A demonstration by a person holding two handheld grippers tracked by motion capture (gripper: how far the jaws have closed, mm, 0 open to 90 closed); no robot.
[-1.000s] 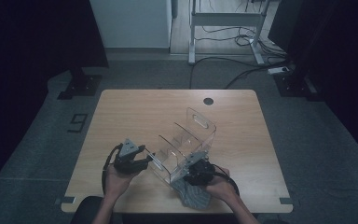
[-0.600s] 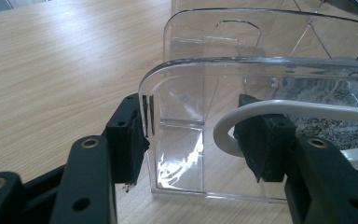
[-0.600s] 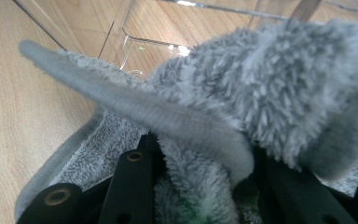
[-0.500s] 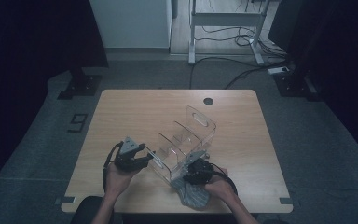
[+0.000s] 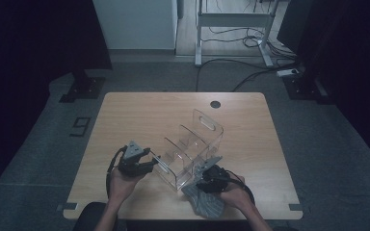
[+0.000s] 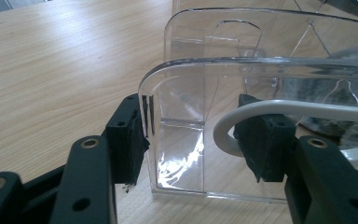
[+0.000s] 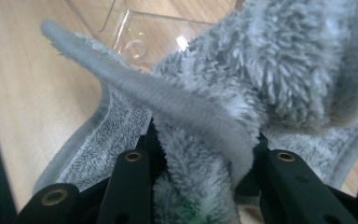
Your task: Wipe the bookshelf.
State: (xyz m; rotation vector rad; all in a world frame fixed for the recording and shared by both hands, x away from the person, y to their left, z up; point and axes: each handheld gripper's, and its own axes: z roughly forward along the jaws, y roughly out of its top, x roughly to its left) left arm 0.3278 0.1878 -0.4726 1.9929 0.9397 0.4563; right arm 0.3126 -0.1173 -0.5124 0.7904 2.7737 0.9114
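Note:
A clear plastic organizer [image 5: 192,149] with several dividers stands slanted on the wooden table [image 5: 139,115]. My left gripper [image 5: 155,161] is at its near left end. In the left gripper view the jaws of the left gripper [image 6: 193,140] stand apart, open, straddling the corner of the organizer's end wall [image 6: 261,79]; one pad is outside and the other shows through the plastic. My right gripper [image 5: 203,179] is at the organizer's near right corner, shut on a fluffy grey cloth [image 5: 207,204]. In the right gripper view the cloth [image 7: 279,60] bunches up over the right gripper [image 7: 203,158], with the organizer's edge [image 7: 130,28] behind it.
A white cable [image 6: 279,108] loops behind the clear wall. A round cable hole [image 5: 215,104] sits near the table's far edge. Beyond the table stand a dark stand base [image 5: 79,89], a metal desk frame [image 5: 231,19] and floor cables [image 5: 250,72].
Hardly anything differs: the organizer and both grippers have shifted only slightly, and the right gripper still holds the cloth.

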